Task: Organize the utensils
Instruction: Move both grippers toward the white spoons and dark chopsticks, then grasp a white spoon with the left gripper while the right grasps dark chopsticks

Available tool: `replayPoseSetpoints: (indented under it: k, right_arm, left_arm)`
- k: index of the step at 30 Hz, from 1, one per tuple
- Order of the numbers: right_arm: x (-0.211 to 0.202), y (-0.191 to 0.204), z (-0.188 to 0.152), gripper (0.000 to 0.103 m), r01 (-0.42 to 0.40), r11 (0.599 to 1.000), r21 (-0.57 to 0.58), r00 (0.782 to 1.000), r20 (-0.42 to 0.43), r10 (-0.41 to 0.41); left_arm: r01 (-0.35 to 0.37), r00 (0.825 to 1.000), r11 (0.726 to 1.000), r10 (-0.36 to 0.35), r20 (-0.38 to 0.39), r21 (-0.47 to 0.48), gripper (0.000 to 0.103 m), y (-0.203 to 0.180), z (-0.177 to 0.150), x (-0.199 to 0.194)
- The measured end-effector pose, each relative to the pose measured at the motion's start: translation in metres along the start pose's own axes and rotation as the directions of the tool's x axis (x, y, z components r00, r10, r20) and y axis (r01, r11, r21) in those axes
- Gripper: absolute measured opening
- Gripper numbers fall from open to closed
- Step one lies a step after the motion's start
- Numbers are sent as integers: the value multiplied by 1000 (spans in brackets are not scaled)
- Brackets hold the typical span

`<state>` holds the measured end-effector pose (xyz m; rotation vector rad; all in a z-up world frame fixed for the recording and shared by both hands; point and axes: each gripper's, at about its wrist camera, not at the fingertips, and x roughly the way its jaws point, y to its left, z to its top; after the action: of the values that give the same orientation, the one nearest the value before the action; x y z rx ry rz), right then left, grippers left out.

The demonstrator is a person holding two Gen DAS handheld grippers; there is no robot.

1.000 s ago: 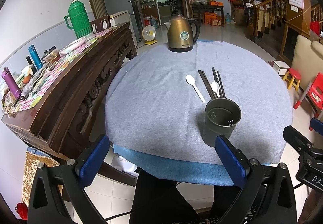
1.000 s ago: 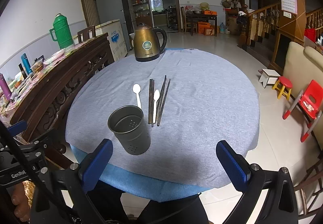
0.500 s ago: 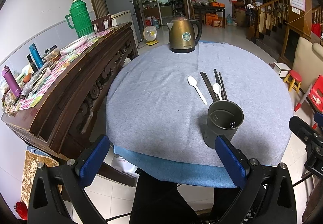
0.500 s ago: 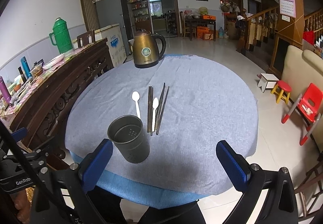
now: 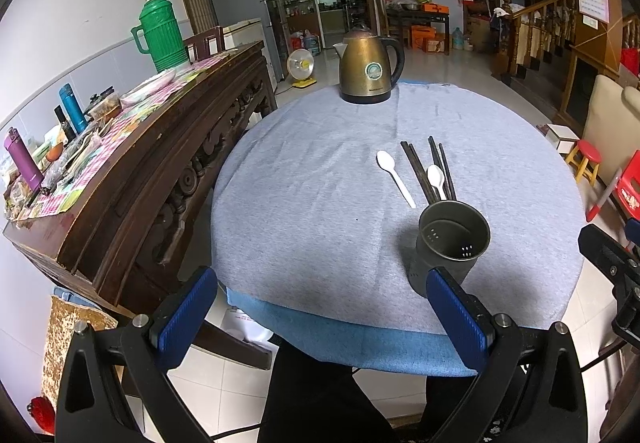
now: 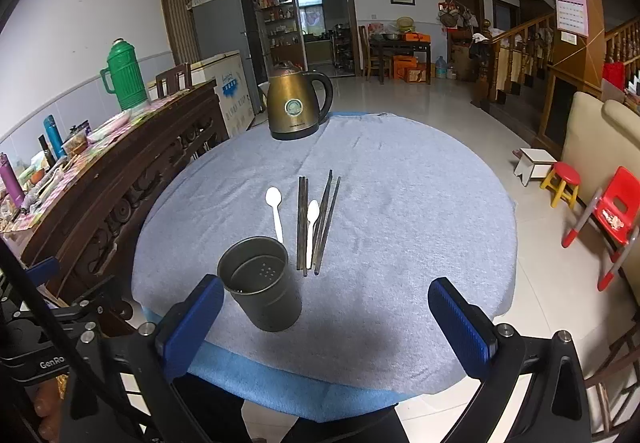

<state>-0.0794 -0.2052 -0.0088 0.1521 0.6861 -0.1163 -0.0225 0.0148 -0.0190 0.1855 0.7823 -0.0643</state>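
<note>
A dark metal utensil holder [image 5: 450, 243] [image 6: 262, 283] stands empty near the front edge of a round table with a grey cloth [image 5: 320, 179] [image 6: 400, 211]. Behind it lie two white plastic spoons [image 5: 394, 177] [image 6: 275, 211] and several dark chopsticks [image 5: 420, 169] [image 6: 320, 219]; one spoon [image 6: 311, 227] lies among the chopsticks. My left gripper [image 5: 320, 317] is open and empty, held before the table's front edge, left of the holder. My right gripper [image 6: 326, 327] is open and empty, just right of the holder at the front edge.
A brass-coloured electric kettle [image 5: 370, 65] [image 6: 296, 105] stands at the table's far edge. A dark wooden sideboard [image 5: 132, 179] with a green thermos [image 5: 160, 33] and bottles runs along the left. Small stools and a red chair [image 6: 616, 203] stand on the floor at right.
Both grippers have risen and drawn back slightly; the table and holder sit a little lower and farther in both views. Nothing on the table has moved.
</note>
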Motion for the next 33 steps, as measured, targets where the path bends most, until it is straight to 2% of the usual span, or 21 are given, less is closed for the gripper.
replayPoseSetpoints:
  k: [26, 28, 33]
  right_arm:
    - [30, 1, 12, 103, 0, 1000, 9, 1000, -25, 0]
    - [34, -2, 16, 103, -1, 1000, 17, 1000, -26, 2]
    - [55, -24, 37, 103, -13, 997, 73, 1000, -22, 14]
  left_arm:
    - [-3, 999, 1000, 2, -51, -6, 103, 9, 8, 35]
    - [8, 999, 1000, -8, -53, -5, 103, 10, 10, 40]
    - [84, 992, 996, -87, -90, -38, 103, 26, 32, 65]
